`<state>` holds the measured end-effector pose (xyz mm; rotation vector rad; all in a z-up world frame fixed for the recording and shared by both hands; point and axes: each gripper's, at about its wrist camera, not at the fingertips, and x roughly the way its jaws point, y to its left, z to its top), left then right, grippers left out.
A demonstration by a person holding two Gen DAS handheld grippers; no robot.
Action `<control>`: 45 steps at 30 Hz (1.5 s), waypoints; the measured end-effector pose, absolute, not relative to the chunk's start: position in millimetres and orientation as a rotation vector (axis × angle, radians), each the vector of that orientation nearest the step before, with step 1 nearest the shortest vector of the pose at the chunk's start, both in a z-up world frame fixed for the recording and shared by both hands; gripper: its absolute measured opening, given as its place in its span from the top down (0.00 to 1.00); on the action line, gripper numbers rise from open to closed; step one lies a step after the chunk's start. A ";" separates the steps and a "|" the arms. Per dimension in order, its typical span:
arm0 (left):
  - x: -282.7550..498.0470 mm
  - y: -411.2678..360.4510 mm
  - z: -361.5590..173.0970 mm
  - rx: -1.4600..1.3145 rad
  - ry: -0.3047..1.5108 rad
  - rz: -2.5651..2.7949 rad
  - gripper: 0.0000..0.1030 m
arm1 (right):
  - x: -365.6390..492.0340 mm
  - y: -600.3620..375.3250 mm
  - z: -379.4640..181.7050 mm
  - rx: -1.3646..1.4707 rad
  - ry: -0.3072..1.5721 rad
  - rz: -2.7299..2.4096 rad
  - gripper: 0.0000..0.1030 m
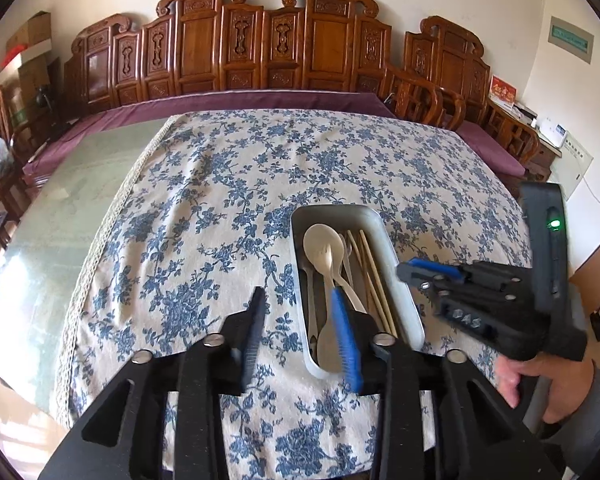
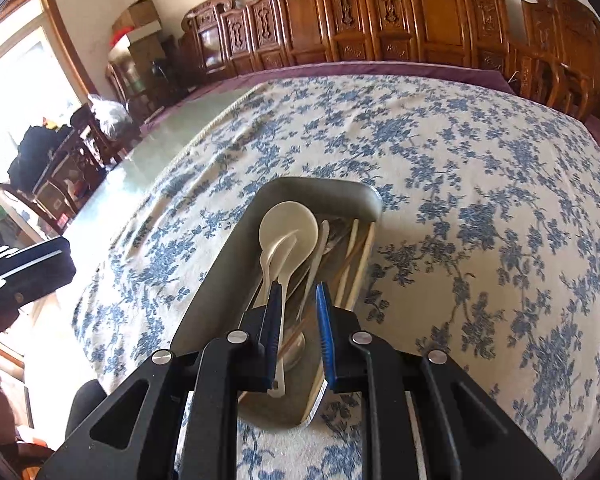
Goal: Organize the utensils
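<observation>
Nearest the left wrist camera, the left gripper [image 1: 300, 320] was seen with its jaws spread wide and nothing between them, its blue-padded finger [image 1: 346, 340] lying over the near end of the utensil tray [image 1: 400, 280] and its dark finger over the tablecloth [image 1: 200, 200]. To its right, the right gripper [image 1: 416, 270] was held by a hand [image 1: 540, 384], its tip over the tray's right rim.

In the right wrist view, the right gripper [image 2: 298, 304] was seen with its jaws at a narrow gap, hovering over the near end of the tray [image 2: 220, 272]. A white handle appeared between the pads; whether it was gripped or merely lay below could not be told.

The tray, a long grey rounded box, was set on the blue-flowered tablecloth, slightly right of the table's middle in the left view. Within it, a cream spoon [image 1: 320, 240] and a cream fork [image 1: 327, 260] were laid lengthwise, with metal utensils [image 1: 312, 300] partly hidden under them. Bamboo chopsticks [image 1: 374, 276] were laid along the right wall.

Beyond the cloth's lace edge, bare green tabletop [image 1: 80, 184] was exposed on the left. Farther back, a purple-cushioned carved wooden bench [image 1: 260, 56] was set along the wall.
</observation>
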<state>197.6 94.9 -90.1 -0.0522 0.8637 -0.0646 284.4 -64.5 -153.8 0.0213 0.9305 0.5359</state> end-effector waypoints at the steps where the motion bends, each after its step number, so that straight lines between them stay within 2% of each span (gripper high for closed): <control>1: 194.3 93.0 -89.8 -0.051 0.861 -0.065 0.66 | 280.3 -68.6 -151.2 0.017 0.921 0.532 0.81; 3: 187.4 88.3 -89.3 -0.047 0.855 -0.070 0.65 | 268.7 -77.8 -144.8 0.009 0.898 0.522 0.81; 8: 170.1 70.9 -87.9 -0.024 0.823 -0.088 0.51 | 231.7 -106.5 -127.5 0.001 0.836 0.497 0.79; 11: 161.0 61.1 -88.1 -0.024 0.814 -0.097 0.45 | 209.5 -122.9 -117.7 0.002 0.806 0.471 0.69; 12: 157.7 57.5 -87.9 -0.024 0.811 -0.097 0.33 | 202.0 -128.9 -113.9 0.006 0.797 0.457 0.60; 13: 154.6 54.8 -87.0 -0.022 0.804 -0.096 0.25 | 195.9 -134.2 -110.4 0.009 0.786 0.444 0.49; 14: 150.5 51.5 -85.9 -0.022 0.791 -0.096 0.20 | 189.6 -139.1 -107.1 0.010 0.772 0.430 0.44; 16: 145.4 46.5 -85.0 -0.025 0.783 -0.096 0.14 | 177.4 -148.3 -99.7 0.009 0.745 0.397 0.25; 19: 140.0 39.2 -83.5 -0.032 0.786 -0.087 0.13 | 163.4 -164.8 -90.3 0.019 0.717 0.346 0.09; 22: 135.6 31.7 -79.8 -0.018 0.791 -0.079 0.07 | 153.5 -179.5 -80.6 0.037 0.701 0.311 0.03; 45: 96.6 6.9 17.0 -0.009 0.564 -0.049 0.07 | 106.7 -198.0 20.4 0.002 0.482 0.270 0.02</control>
